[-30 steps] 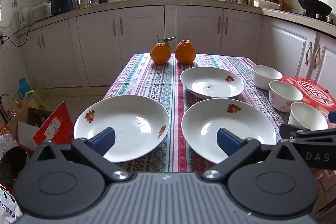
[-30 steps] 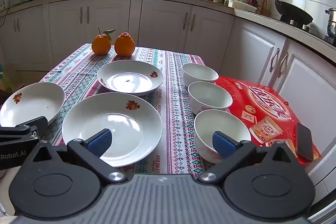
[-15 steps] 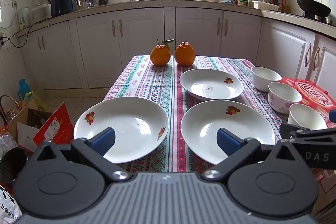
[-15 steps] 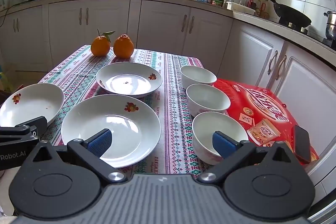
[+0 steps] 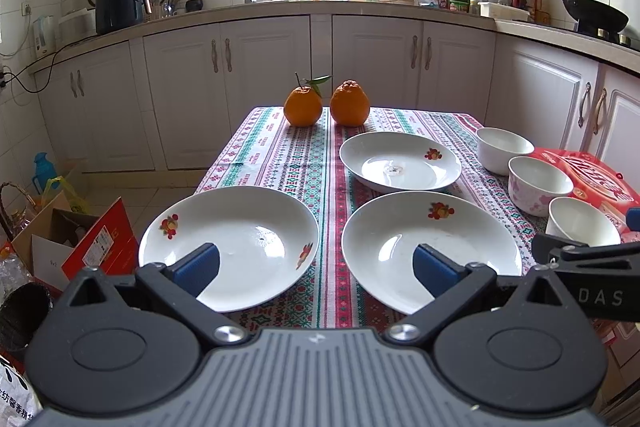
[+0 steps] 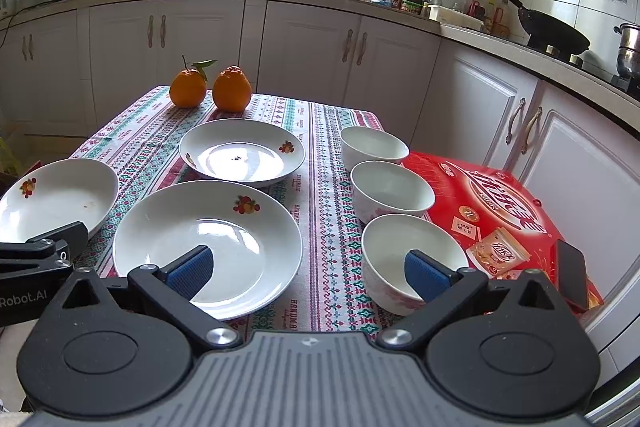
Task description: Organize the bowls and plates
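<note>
Both grippers spread, empty, above near table edge. Left gripper (image 5: 316, 265) straddles gap between two white floral ceramic plates (image 5: 230, 245); right gripper (image 6: 306, 269) sits nearer three white ceramic bowls (image 6: 414, 257), nearest bowl just ahead-right.

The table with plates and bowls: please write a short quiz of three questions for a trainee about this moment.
1. How many plates lie on the table, and how many bowls?
2. True or false: the bowls are stacked.
3. The phone lies on: A) the red box, B) a plate, C) the tablecloth.

Key:
1. Three plates, three bowls.
2. False; they stand apart in a row, nearest bowl by the right gripper.
3. A.
</note>
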The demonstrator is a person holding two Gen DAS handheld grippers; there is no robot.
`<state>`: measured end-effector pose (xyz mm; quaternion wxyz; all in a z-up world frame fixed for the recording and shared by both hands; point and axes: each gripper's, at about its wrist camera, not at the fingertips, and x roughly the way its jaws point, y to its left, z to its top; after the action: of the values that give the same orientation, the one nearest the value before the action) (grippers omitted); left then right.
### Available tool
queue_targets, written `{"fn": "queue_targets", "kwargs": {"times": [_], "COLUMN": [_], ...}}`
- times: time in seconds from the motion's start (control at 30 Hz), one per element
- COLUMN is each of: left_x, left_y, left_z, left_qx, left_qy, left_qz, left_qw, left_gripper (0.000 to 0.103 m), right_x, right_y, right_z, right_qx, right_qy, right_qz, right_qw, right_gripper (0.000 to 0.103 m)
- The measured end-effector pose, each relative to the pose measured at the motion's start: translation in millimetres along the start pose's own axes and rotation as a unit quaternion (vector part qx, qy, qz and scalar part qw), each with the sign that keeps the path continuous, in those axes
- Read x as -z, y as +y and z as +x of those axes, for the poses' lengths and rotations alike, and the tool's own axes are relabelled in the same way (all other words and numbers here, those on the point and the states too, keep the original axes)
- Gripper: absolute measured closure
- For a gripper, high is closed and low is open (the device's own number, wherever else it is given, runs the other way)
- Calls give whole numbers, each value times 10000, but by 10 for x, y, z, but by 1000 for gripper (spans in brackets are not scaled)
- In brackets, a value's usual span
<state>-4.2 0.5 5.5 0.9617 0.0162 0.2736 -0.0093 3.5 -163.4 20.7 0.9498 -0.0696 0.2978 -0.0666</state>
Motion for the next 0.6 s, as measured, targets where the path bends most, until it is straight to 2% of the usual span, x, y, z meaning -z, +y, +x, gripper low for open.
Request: {"fn": "queue_targets", "kwargs": {"times": [0.6], "left_x": [4], "left_y": [-4], "left_z": [0], "left_qx": [-7], "left_qy": [-9], "left_qz": [7], "left_qw": [10000], "left_gripper": [1], "right_x": [-2], "right_y": [-4], "right_z": [0], "right_qx": [19], "right_qy": [-13], "right_qz": [-11], "right_qw": [10000], "right_gripper": [0]}}
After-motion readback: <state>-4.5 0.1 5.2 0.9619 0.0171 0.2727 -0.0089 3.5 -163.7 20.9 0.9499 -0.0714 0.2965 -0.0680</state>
